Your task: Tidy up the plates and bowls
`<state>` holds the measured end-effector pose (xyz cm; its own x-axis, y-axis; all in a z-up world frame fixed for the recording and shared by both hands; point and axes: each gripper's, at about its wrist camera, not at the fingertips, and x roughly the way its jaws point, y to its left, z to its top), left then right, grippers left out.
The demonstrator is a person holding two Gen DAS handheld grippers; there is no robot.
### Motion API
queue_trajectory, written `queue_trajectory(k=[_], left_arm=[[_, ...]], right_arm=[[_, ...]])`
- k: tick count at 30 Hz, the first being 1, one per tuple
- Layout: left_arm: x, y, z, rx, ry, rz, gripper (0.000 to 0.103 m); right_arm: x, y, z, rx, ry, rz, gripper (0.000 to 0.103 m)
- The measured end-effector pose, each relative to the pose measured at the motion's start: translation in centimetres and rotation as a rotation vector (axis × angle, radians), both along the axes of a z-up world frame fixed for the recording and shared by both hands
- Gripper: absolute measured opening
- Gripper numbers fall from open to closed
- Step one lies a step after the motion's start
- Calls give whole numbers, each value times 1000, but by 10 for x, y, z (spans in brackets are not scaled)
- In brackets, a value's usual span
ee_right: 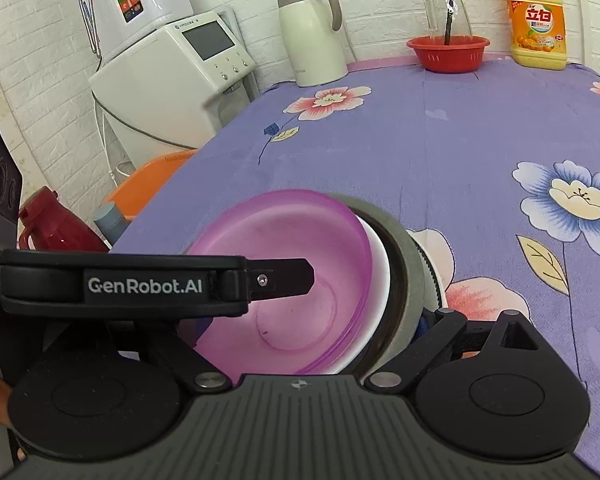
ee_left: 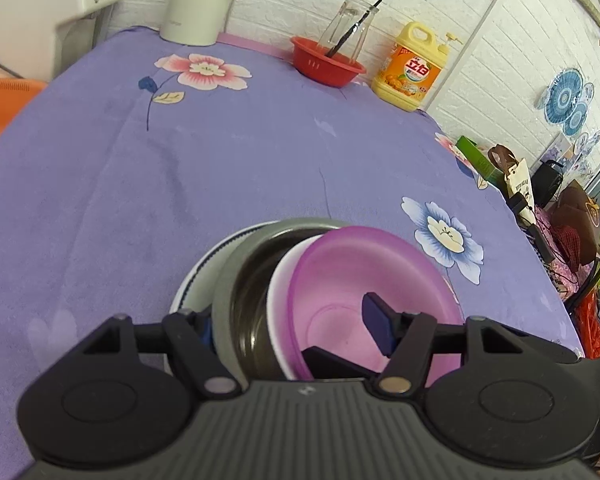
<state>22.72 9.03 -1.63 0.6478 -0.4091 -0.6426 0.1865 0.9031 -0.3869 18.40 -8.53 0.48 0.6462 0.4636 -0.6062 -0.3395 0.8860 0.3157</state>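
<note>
— What sits closest to the lens?

— The left claw, its black body filling the lower edge. Beyond it is the table under a purple flowered cloth.

— And the dishes?

— One stack of bowls at the near edge of the table, tipped so that its mouth faces right in the left wrist view. Outermost is a white dish with a dark patterned rim. Inside it sits a steel bowl, then a white bowl, and a translucent pink bowl innermost. The pink one holds nothing but a claw finger.

— Other containers?

— At the back wall a red basket holds a clear glass jug, and a dark stick stands in the jug.

— Is the left claw gripping?

— Yes. It is clamped across the stack's wall, one finger inside the pink bowl and the other outside against the steel bowl.

— And the right claw?

— Its right finger lies outside the steel bowl. The left claw's arm covers its other finger, so I cannot tell whether it grips.

— Anything else unclear?

— Whether the stack rests on the cloth. Its underside is hidden.
</note>
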Motion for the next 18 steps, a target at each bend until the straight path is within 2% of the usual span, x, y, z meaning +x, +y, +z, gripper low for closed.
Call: queue_trajectory(k=[3, 5, 6, 10, 12, 15, 18], left_arm=[[1, 1, -1, -13, -6, -1, 66], [1, 3, -1, -36, -5, 5, 79], [-1, 5, 1, -45, -15, 15, 93], [-3, 1, 14, -23, -88, 35, 95], [-3, 3, 18, -29, -101, 46, 97], [-2, 4, 22, -35, -115, 69, 98], [0, 4, 28, -39, -138, 107, 99]], right_arm=[[3, 0, 0, -1, -2, 13, 103], [5, -2, 0, 7, -1, 23, 103], [5, -4, 0, 16, -2, 21, 103], [4, -1, 2, 1, -26, -3, 103], [4, -2, 2, 8, -33, 1, 103], [0, -14, 12, 15, -108, -70, 103], [4, -27, 18, 26, -124, -103, 103]])
